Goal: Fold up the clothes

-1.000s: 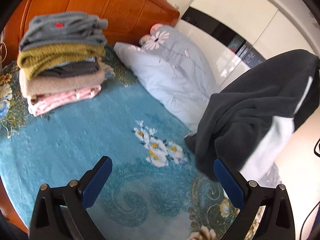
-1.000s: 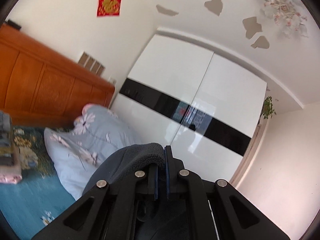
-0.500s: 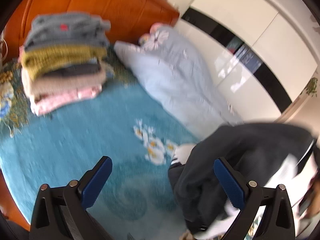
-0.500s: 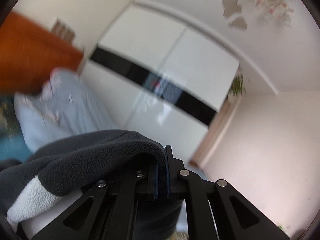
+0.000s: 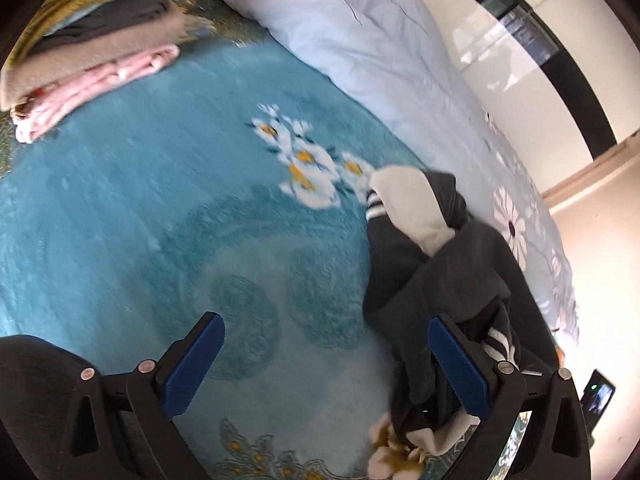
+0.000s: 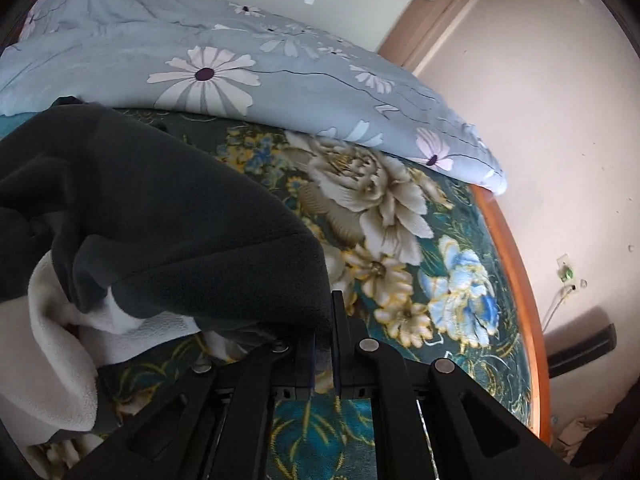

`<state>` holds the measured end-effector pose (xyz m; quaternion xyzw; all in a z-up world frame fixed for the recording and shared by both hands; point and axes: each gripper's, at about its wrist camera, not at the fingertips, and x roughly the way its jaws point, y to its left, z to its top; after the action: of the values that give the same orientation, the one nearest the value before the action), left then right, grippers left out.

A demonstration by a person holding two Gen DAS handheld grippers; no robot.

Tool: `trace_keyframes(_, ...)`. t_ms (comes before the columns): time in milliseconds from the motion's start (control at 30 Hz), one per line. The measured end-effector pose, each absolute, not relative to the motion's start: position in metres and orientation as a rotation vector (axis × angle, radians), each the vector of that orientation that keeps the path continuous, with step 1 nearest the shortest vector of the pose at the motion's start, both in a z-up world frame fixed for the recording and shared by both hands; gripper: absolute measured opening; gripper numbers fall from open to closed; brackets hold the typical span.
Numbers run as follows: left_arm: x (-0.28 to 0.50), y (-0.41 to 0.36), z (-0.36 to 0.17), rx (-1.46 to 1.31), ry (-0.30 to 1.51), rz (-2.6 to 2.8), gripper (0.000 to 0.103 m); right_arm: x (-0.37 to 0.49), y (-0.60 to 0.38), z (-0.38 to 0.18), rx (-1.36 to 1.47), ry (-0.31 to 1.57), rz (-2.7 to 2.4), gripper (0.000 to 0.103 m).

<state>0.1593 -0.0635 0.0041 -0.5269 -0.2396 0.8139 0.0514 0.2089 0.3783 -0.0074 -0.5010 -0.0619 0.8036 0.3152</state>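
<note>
Right wrist view: my right hand-held gripper clamps the dark fleece garment, 9 o'clock; left hand-held gripper gapes empty; no legible writing.

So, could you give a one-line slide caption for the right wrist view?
Right hand-held gripper clamps the dark fleece garment over the floral bedspread.

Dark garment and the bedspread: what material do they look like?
Garment: looks like fleece, matte dark grey with a fuzzy nap and a cream pile lining showing. Bedspread: probably plush velour or similar, teal with printed flowers and a soft sheen; the exact fibre cannot be told.
</note>
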Motion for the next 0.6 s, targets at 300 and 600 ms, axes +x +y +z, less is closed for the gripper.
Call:
trace_keyframes(300,0.143,0.016,-0.031,-1.723,-0.482,2.334,0.103,0.224,0.371,0.047,-1.388,-0.066,2.234,0.048)
trace_keyframes(600,0.124,0.045,-0.053,-1.827,-0.453,2.269,0.037,0.215,0.308,0.05,-1.415,-0.078,2.389,0.06)
